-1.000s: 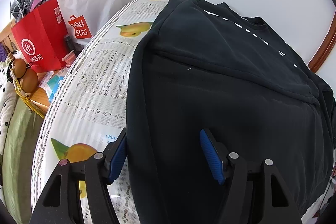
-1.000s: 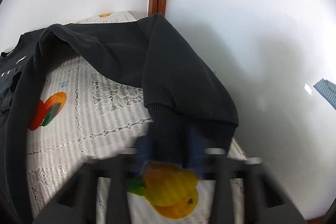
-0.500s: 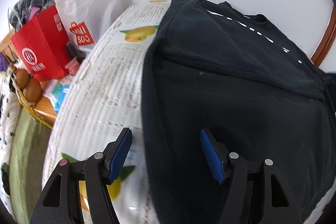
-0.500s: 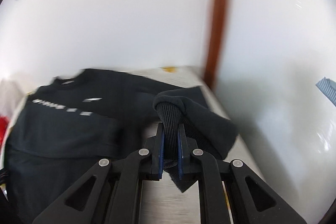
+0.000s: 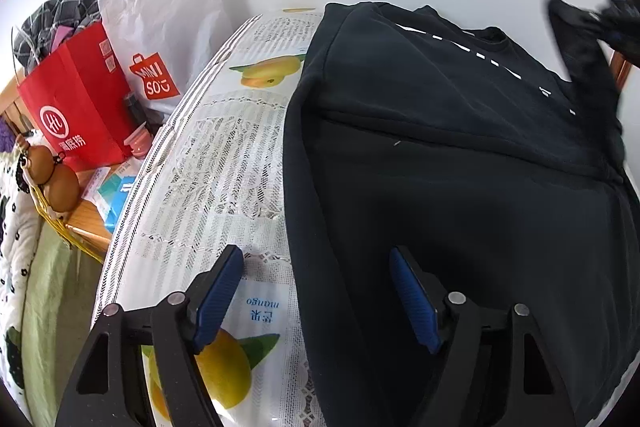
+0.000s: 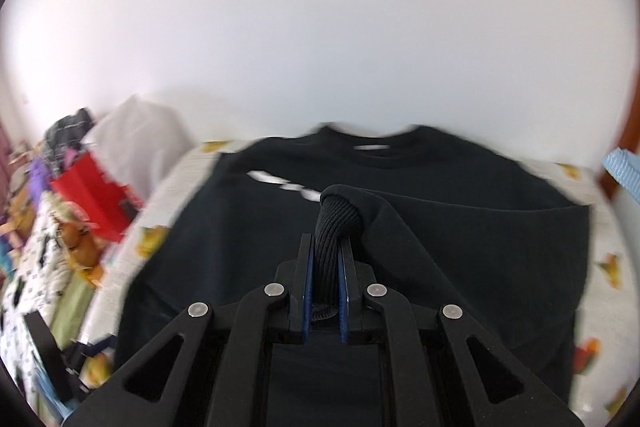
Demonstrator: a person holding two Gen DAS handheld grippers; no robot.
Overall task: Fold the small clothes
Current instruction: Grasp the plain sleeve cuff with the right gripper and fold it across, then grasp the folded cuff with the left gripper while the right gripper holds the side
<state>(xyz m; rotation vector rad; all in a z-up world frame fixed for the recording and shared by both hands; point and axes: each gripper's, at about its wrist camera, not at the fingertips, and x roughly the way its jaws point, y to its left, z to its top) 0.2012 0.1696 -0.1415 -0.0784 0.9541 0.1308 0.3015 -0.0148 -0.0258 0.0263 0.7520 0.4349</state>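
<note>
Sweatshirt (image 5: 460, 187), black, flat on tablecloth (image 5: 208, 163); right gripper (image 6: 325, 259) clamps its cuff (image 6: 336, 215) (lifted above the chest); left gripper (image 5: 316, 291) spread wide astride its left edge.

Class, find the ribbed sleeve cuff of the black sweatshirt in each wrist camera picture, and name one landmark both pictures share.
Left wrist view: the cuff is at the far upper right, blurred, lifted above the sweatshirt.
Right wrist view: the cuff is at centre, clamped between the right gripper fingers.
Shared landmark: the red bag at the left of both views.
</note>
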